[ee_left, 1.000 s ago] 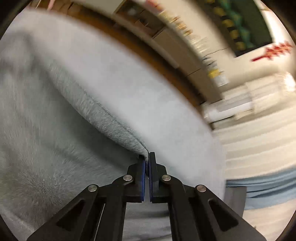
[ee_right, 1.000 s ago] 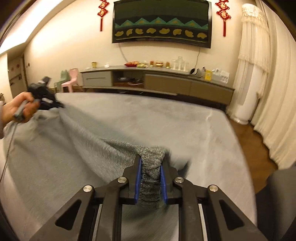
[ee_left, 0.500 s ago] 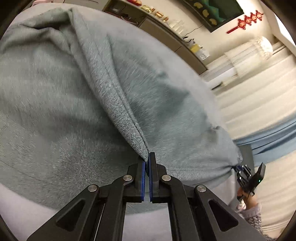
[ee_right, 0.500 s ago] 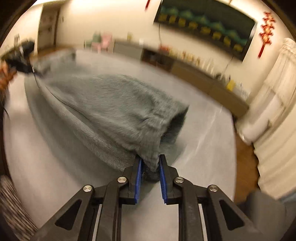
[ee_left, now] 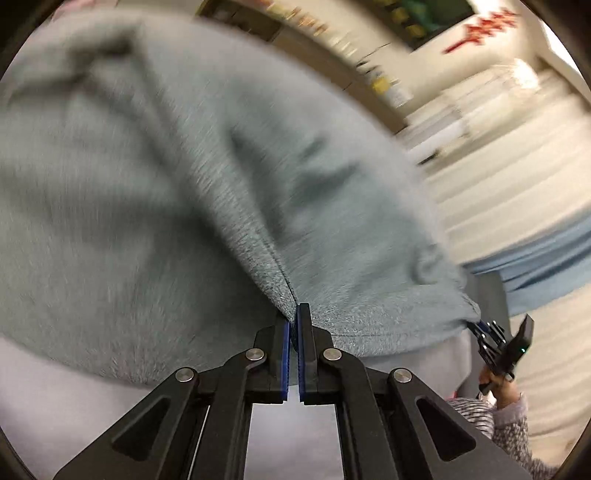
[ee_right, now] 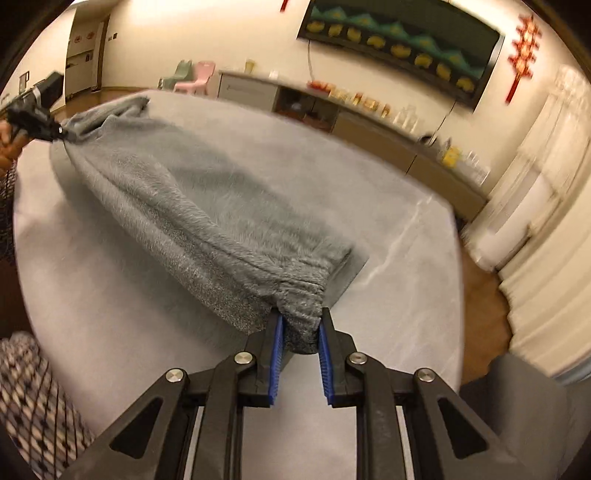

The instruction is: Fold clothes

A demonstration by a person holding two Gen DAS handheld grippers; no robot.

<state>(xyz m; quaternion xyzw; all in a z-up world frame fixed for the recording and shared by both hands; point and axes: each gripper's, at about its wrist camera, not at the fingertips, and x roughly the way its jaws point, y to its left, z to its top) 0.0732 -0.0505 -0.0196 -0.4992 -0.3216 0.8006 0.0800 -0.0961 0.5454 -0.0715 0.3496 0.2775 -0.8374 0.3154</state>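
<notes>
A grey fuzzy garment (ee_right: pixel 207 206) hangs stretched between my two grippers above the pale grey table (ee_right: pixel 388 229). My right gripper (ee_right: pixel 300 326) is shut on its ribbed, bunched end. My left gripper (ee_left: pixel 293 317) is shut on a seam edge of the same garment (ee_left: pixel 166 206), which fills most of the left wrist view. The left gripper also shows at the far left of the right wrist view (ee_right: pixel 55 129), and the right gripper at the right of the left wrist view (ee_left: pixel 476 326).
A long low cabinet (ee_right: pixel 369 122) with small items runs along the far wall under a dark screen (ee_right: pixel 399 33). White curtains (ee_right: pixel 546 206) hang at the right. My patterned sleeve (ee_right: pixel 33 402) is at the lower left.
The garment has been lifted off the table and pulled out longer between the grippers. Both grips have held.
</notes>
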